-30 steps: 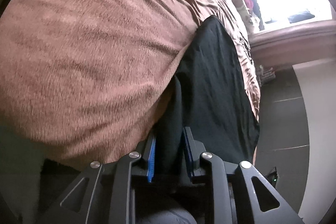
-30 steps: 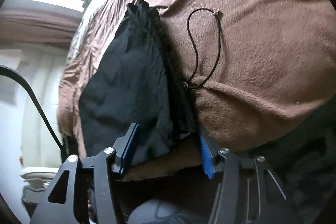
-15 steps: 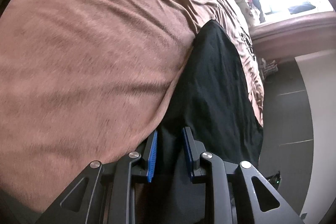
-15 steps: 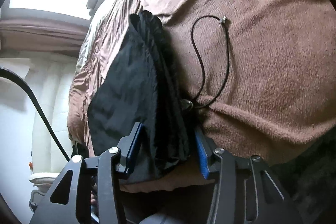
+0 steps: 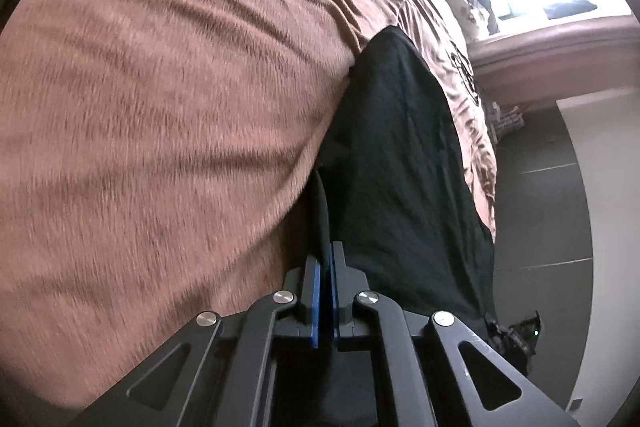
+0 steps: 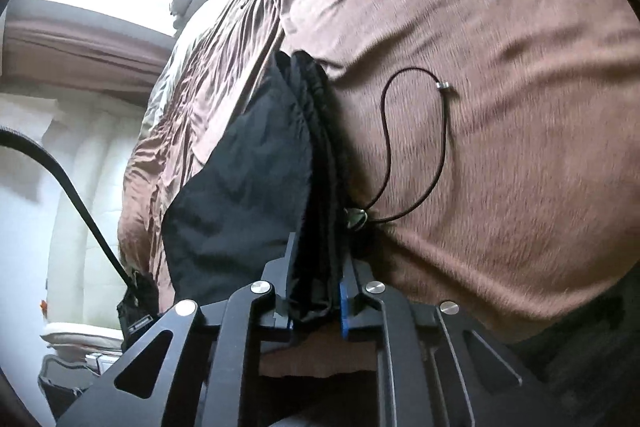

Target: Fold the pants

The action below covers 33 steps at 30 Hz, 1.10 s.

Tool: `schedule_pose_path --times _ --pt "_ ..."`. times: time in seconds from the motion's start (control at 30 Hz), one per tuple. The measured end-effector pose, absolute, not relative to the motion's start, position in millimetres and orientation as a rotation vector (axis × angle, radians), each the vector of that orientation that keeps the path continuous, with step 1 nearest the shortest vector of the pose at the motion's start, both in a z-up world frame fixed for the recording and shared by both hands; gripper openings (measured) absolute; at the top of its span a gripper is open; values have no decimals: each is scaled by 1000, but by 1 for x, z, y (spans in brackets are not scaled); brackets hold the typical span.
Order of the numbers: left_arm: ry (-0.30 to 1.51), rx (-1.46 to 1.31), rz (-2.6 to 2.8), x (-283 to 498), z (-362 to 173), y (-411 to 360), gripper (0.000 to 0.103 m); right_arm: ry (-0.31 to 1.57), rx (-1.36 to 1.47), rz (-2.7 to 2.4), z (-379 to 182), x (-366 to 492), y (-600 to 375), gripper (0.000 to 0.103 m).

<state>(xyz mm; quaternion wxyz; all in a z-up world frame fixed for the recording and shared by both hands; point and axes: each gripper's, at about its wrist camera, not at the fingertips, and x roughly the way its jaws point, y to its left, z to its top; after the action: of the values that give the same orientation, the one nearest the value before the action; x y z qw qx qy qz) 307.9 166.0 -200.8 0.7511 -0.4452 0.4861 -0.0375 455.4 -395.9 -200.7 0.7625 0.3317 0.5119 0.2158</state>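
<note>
1. Pants (image 5: 404,163): one black pair lies along the edge of the brown blanket (image 5: 168,99), running from the lower centre of the left wrist frame toward the upper right. In the right wrist frame the pants (image 6: 248,179) run from the lower centre toward the upper left, with the gathered waistband edge at the top.
2. Left gripper (image 5: 325,263): jaws are together on a thin fold of the pants edge, at the lower centre of its frame.
3. Right gripper (image 6: 318,283): jaws are closing; a thick bunch of waistband layers sits between them and the pads press on it.
4. Risk, left side: the pinch holds very little cloth. A sharp pull is likely to strip the fold out of the pads.
5. Risk, right side: the bunch is several layers thick. A layer may slip free during the lift, and the fold would then come out uneven.
6. Risk, blanket: the pile lies just beside both grips. Whether either pad also catches it cannot be told; if so, the blanket would rise with the pants.
7. Risk, cord (image 6: 416,147): the drawcord loops across the blanket at centre right and may snag or trail into the fold.
8. Count: one pair of pants, one cord, one blanket, two grippers.
</note>
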Motion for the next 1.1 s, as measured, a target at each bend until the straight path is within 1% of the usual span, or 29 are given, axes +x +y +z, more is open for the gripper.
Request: schedule_pose_path --times 0.1,0.17,0.27,0.47,0.67,0.73,0.8,0.83,1.1 --pt "1068 -983 -98 304 -202 163 5 1108 708 458 -198 460 -396 11" --pt "1071 -995 -88 303 -206 164 12 1119 708 454 -201 459 -393 11" --pt "1069 -1040 -108 296 -210 167 14 1137 706 439 -208 453 -390 11" --pt "1076 -1036 -145 283 -208 162 19 1138 692 420 -209 443 -387 11" --pt "1062 -1061 -167 269 -211 156 20 1132 681 399 -203 444 -389 11" --pt "1061 -1058 -173 263 -211 153 20 1140 694 384 -204 441 -391 14" --pt "1056 -1056 -176 256 -210 153 20 1142 704 366 -202 440 -392 22" --pt "1056 -1057 -179 253 -211 152 20 1142 699 357 -199 436 -393 23" --pt "1027 -1092 -197 243 -215 146 20 1066 607 355 -151 410 -399 23"
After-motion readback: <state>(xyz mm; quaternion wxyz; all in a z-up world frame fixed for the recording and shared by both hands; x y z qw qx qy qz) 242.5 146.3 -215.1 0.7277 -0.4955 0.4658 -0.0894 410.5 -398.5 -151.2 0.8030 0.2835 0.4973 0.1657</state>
